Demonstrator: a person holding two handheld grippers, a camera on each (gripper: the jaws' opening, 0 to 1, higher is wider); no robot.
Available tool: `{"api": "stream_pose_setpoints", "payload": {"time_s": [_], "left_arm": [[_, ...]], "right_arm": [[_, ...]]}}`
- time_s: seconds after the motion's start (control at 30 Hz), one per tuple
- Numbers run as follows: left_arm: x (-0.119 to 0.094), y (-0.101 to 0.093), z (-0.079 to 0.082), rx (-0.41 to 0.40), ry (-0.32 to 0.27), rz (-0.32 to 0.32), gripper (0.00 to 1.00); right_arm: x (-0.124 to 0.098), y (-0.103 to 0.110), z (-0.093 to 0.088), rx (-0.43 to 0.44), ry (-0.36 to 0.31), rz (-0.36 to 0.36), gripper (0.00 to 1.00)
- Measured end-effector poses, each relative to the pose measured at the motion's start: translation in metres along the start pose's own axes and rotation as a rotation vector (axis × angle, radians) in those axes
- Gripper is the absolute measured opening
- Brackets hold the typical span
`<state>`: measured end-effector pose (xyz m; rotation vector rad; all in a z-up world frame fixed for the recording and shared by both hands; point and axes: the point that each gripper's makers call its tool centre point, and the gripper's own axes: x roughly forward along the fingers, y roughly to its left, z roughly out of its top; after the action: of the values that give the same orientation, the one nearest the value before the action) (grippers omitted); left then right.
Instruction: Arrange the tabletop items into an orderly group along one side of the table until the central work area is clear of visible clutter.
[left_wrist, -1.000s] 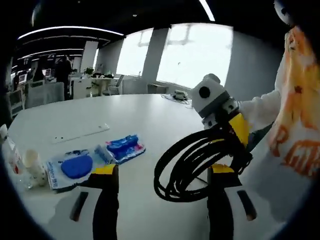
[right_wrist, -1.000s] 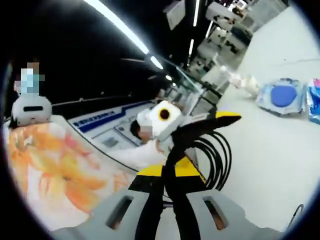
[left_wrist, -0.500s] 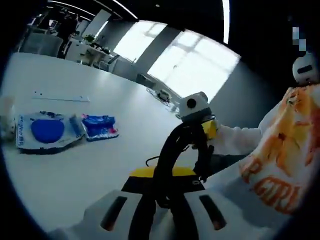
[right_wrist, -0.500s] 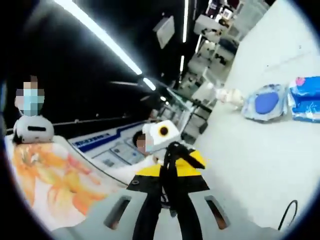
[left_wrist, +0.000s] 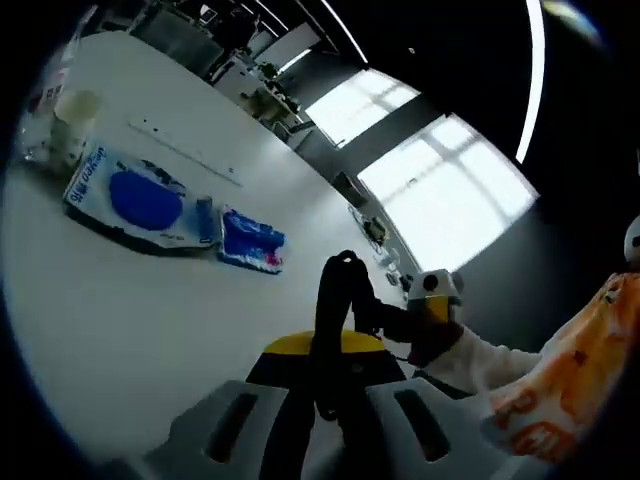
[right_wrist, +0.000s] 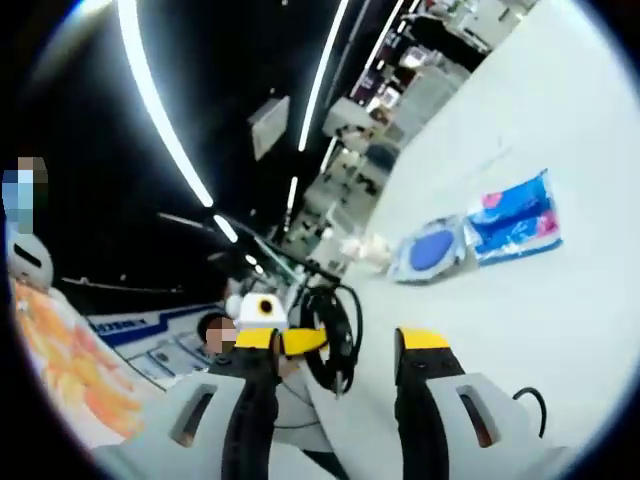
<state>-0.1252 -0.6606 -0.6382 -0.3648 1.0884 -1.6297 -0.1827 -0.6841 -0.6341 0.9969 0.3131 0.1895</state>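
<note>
L gripper (left_wrist: 322, 400) is clamped tight on the coiled black cable (left_wrist: 338, 300), held in the air above the white table (left_wrist: 120, 300); R gripper (right_wrist: 335, 380) is spread wide w/ nothing between its jaws, so one pinch carries the whole coil and a loop could slip out & sprawl back onto the table. R gripper view adds the coil's open loop (right_wrist: 335, 335) and a stray cable end (right_wrist: 530, 400) at 4 o'clock; L view shows the coil edge-on, w/ the blue pouch (left_wrist: 140, 200), smaller blue pack (left_wrist: 250, 240) and cup (left_wrist: 70, 115) grouped at 10 o'clock

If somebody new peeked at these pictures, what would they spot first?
Probably the black coiled cable, pinched in the left tool and held up above the white table. Next, two bright blue packets: a big one with a round blue pad and a smaller one beside it, lying on the table farther off. The right tool stands open, with the cable hanging just ahead of it.
</note>
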Motion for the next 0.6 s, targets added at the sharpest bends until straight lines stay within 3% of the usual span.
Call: {"api": "stream_pose_setpoints", "payload": {"time_s": [0.1, 0.13, 0.17, 0.27, 0.3, 0.33, 0.47, 0.6], "left_arm": [[0.011, -0.005, 0.001, -0.015, -0.002, -0.013, 0.02], [0.016, -0.004, 0.003, -0.018, -0.002, -0.020, 0.02], [0.019, -0.005, 0.004, -0.020, -0.003, -0.021, 0.02], [0.019, -0.005, 0.014, -0.070, -0.046, -0.048, 0.02], [0.020, -0.005, 0.015, -0.067, -0.044, -0.051, 0.02], [0.021, -0.004, 0.017, -0.071, -0.047, -0.048, 0.02], [0.028, -0.002, 0.020, -0.087, -0.042, -0.050, 0.02], [0.038, 0.000, 0.026, -0.121, -0.049, -0.055, 0.02]], "right_arm": [[0.011, -0.012, -0.009, -0.050, 0.018, -0.059, 0.42], [0.013, -0.011, -0.009, -0.039, 0.011, -0.050, 0.35], [0.012, -0.022, -0.010, -0.014, 0.007, -0.104, 0.32], [0.009, -0.038, -0.005, 0.042, -0.034, -0.140, 0.13], [0.009, -0.034, 0.000, 0.137, -0.067, -0.094, 0.12], [0.008, -0.037, 0.002, 0.166, -0.082, -0.089, 0.12], [0.009, -0.042, 0.004, 0.136, -0.079, -0.120, 0.11], [0.009, -0.052, 0.013, 0.183, -0.122, -0.140, 0.11]]}}
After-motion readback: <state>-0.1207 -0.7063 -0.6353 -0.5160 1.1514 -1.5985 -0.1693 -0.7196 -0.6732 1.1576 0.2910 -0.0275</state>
